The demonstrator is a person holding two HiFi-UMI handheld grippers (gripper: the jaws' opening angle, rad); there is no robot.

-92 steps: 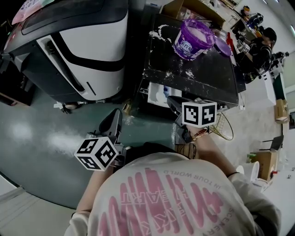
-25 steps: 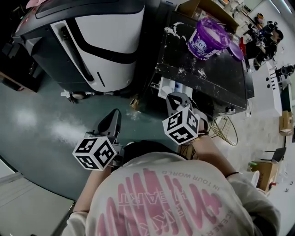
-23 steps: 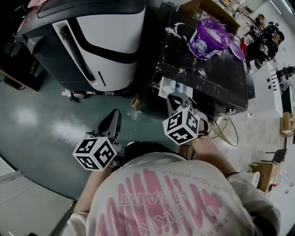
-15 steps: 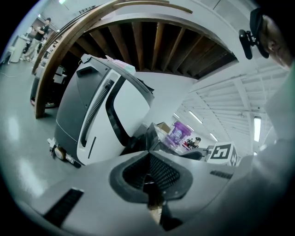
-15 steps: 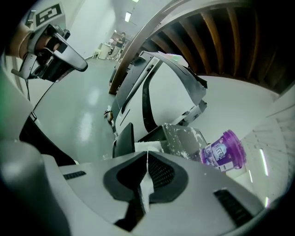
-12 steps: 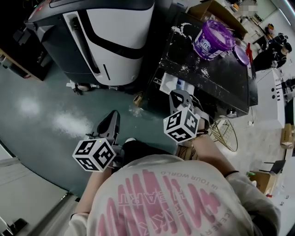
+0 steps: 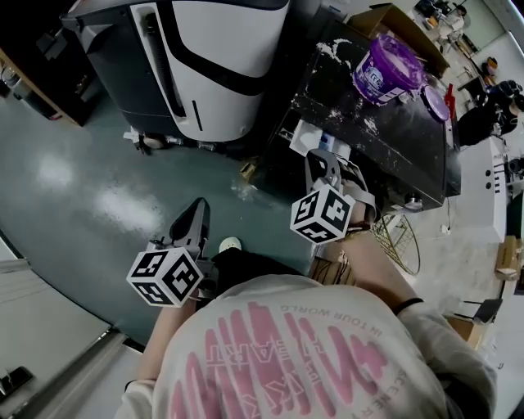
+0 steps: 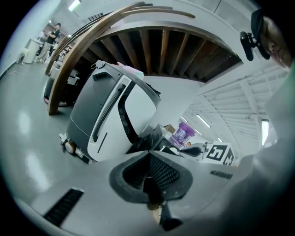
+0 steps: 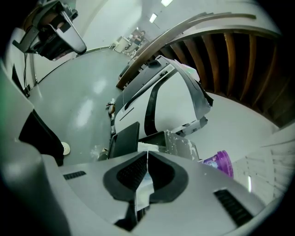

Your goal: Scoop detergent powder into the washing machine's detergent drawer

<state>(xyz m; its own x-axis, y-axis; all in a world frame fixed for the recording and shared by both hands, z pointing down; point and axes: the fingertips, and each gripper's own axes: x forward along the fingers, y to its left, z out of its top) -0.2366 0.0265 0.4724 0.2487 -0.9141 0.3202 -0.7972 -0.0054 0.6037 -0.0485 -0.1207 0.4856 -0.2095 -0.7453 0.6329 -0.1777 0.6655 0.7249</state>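
Observation:
The white and black washing machine [image 7: 221,49] stands at the top of the head view. Beside it is a black table [image 7: 393,147] dusted with powder. On it stand a purple detergent tub [image 7: 386,69] and its lid [image 7: 435,102]. A white drawer [image 7: 309,141] juts out at the table's near edge. My right gripper [image 7: 319,159] hovers just short of that drawer, shut, with nothing clearly held. White shows through the slit below its pads [image 9: 138,170]. My left gripper [image 7: 199,209] hangs over the green floor, shut and empty, pointing toward the machine [image 8: 106,120].
A gold wire basket [image 7: 401,241] sits on the floor right of my right arm. Spilled powder [image 7: 246,192] marks the floor by the table's foot, and a small white disc [image 7: 231,244] lies near my left gripper. A cardboard box [image 7: 393,16] stands behind the tub.
The head view has swung, so the machine and table now sit higher and further right. The right gripper's marker cube has rolled since the oldest frame. The left gripper has drifted slightly.

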